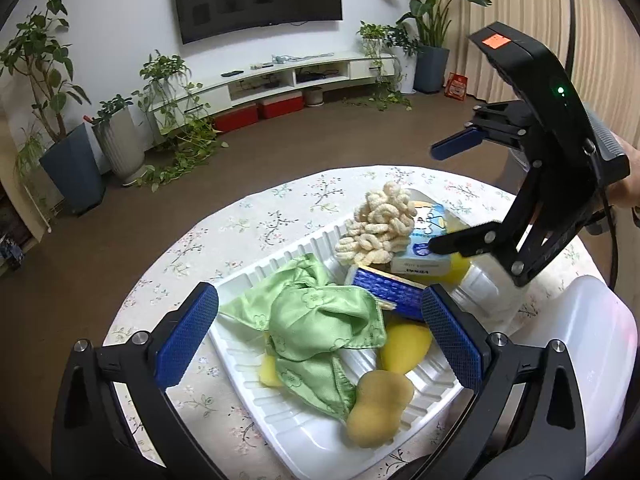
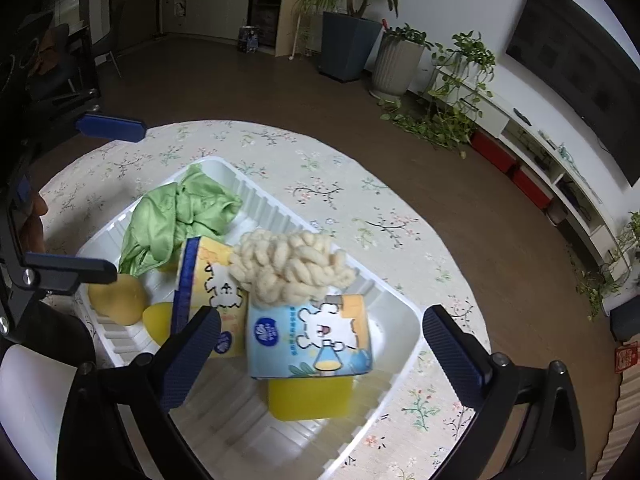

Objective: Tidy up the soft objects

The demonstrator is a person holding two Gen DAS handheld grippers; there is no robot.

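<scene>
Soft objects are piled in the white tray on the bench; the green cloth is framed directly between the left gripper jaws, spread empty, the right gripper likewise released.

Between the spread jaws of the left gripper lies a crumpled green cloth in a white ribbed tray. Just beyond the right jaw stands a blue-patterned tissue pack; a tan sponge sits nearer. Farther ahead, the right gripper hovers with jaws apart.
</scene>
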